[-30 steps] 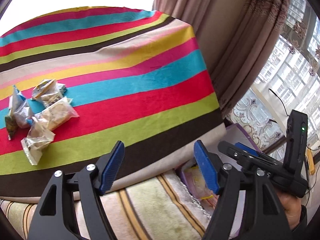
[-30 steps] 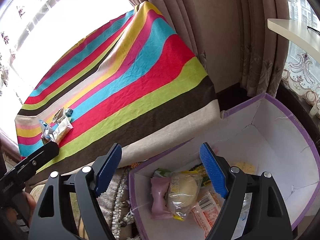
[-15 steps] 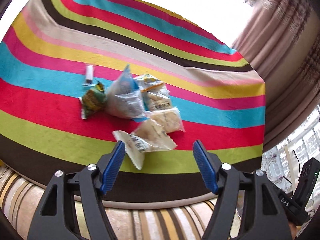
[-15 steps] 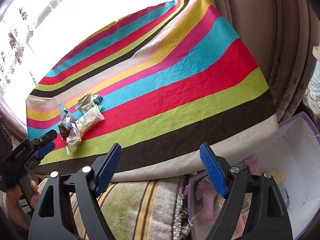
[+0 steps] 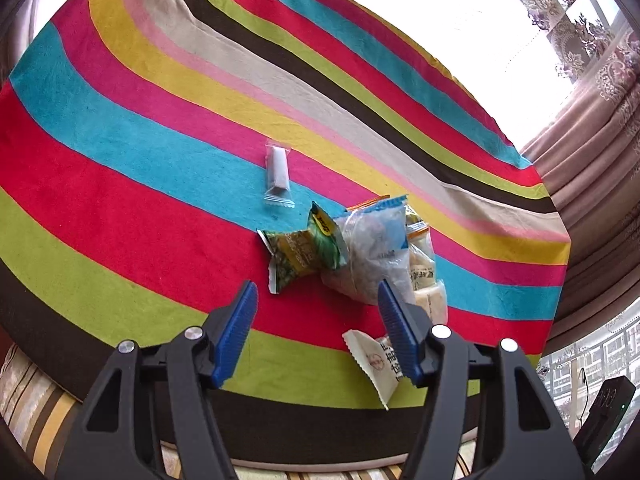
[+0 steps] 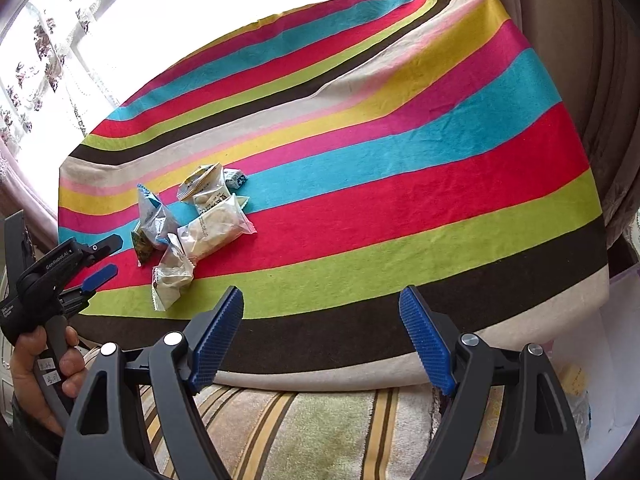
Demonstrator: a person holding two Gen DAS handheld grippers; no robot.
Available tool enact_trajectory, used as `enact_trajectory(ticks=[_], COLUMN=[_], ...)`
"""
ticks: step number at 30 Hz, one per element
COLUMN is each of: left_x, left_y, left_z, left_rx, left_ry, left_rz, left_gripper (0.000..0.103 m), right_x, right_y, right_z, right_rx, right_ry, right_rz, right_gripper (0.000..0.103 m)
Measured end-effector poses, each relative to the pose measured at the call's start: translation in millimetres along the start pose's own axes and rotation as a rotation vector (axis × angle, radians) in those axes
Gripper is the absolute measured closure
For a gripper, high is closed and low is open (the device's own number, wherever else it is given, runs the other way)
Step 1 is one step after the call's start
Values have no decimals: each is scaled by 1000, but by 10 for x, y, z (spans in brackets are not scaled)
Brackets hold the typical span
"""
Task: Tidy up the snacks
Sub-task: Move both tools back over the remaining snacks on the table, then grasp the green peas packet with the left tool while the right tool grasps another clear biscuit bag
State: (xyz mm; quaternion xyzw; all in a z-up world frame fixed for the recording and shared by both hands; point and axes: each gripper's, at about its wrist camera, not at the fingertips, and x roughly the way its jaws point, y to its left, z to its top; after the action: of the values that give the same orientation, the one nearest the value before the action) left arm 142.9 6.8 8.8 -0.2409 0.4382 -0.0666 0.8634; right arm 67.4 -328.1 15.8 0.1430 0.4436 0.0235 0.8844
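A pile of snack packets lies on the striped tablecloth: a green packet, a clear blue-topped bag, beige biscuit packs and a white wrapper. A small white packet lies apart, farther back. My left gripper hovers just in front of the green packet. Its jaws are closing, with only cloth between them. In the right wrist view the pile sits far left, with the left gripper beside it. My right gripper stands open and empty over the table's near edge.
A hand holds the left gripper's handle at the lower left. A striped rug or cushion lies below the table edge. A pale box shows at the lower right. Curtains hang to the right.
Both views have swung away from the box toward the snack pile. The left gripper has closed in on the pile and its jaws have narrowed. The right gripper's jaws are unchanged.
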Motion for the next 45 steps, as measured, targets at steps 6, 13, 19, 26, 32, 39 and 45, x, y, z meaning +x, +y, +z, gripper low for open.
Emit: enact_trajectory(ticks=[6,13,19,26,32,39,45], left_x=[191,441,436,412,367,329,335], left_y=[105,123,27,37,85,145,199], left_z=[166,252,193,142,99,91,89], left_rx=[-52,-32,79,94,67,48,41], left_ry=[15,63,62,38,22,10,12], left_rz=[-17,19,96,81,69,53,42], left_gripper=[42,43,58,64,65,65,65], right_x=[129,294,417,611,802,1105,1140], right_y=[162,285,417,710,890,1028,1266], right_z=[47,110,176,289,433,580,408], right_rx=[-34,-49,-74,-130,-158,-230,-344], right_ry=[16,34,39,35,31,56,84], right_rz=[-2,-3,-7,18,22,-40,-28], right_gripper=[24,21,17,15,15,15,15])
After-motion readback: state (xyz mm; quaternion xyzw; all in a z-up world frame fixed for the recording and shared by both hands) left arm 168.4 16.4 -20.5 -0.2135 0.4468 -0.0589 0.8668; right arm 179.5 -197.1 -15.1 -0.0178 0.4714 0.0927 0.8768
